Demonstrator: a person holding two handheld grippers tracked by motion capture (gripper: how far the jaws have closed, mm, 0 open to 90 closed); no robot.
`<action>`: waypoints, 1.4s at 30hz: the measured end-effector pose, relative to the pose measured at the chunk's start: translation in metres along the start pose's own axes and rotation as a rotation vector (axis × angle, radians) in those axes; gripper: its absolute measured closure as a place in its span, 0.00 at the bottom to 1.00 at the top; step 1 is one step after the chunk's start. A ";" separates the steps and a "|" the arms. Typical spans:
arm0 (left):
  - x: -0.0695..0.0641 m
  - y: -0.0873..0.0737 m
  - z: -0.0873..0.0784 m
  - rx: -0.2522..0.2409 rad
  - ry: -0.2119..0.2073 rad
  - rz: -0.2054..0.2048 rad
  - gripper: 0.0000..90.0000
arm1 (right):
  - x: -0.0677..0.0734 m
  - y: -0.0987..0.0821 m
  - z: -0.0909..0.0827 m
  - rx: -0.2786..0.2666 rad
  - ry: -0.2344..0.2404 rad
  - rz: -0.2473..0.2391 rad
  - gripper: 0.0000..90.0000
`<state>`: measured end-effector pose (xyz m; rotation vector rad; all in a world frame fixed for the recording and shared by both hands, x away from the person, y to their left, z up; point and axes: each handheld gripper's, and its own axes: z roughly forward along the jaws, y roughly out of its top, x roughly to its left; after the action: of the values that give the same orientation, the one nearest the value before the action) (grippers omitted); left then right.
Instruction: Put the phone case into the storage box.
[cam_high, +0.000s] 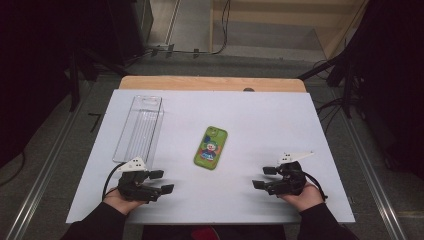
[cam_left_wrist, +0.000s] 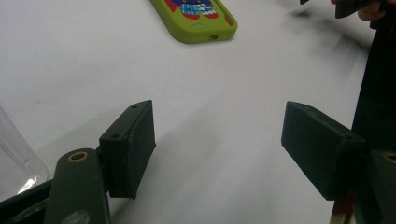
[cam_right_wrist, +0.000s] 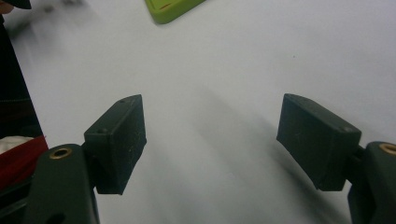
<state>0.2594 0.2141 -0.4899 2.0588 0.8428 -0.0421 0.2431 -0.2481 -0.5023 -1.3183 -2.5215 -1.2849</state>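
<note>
Green phone case (cam_high: 210, 147), rubbery, lies flat at centre frame on the white table (cam_high: 280, 120), between my two claws and apart from both. Long axis runs near-vertical in the high view, top end tipped slightly right. Cartoon clown figure printed on it; details too small to read. Left gripper view crops its upper part. My left gripper (cam_high: 162, 181) and right gripper (cam_high: 262, 177): jaws spread, nothing between them. Clear plastic tray (cam_high: 140, 127) upper left.

This looks like a lab or recording studio rather than a home. A white table (cam_high: 280, 115) stands on a wooden base in a dim room, flanked by dark stands (cam_high: 345, 75) left and right. Cables (cam_high: 220, 30) trail over the bare grey floor (cam_high: 195, 20) at the far side.
</note>
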 end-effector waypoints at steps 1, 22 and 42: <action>0.000 0.000 0.000 -0.002 0.001 -0.001 0.29 | 0.000 0.000 0.000 0.000 0.000 0.000 0.24; 0.002 0.000 -0.002 -0.013 0.033 0.006 0.29 | 0.001 0.022 0.001 -0.009 -0.013 -0.001 0.24; 0.002 0.000 -0.003 -0.021 0.020 0.000 0.29 | 0.010 0.054 0.015 -0.007 0.006 -0.046 0.24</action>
<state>0.2604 0.2173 -0.4892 2.0427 0.8522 -0.0129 0.2791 -0.2148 -0.4730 -1.2636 -2.5602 -1.3050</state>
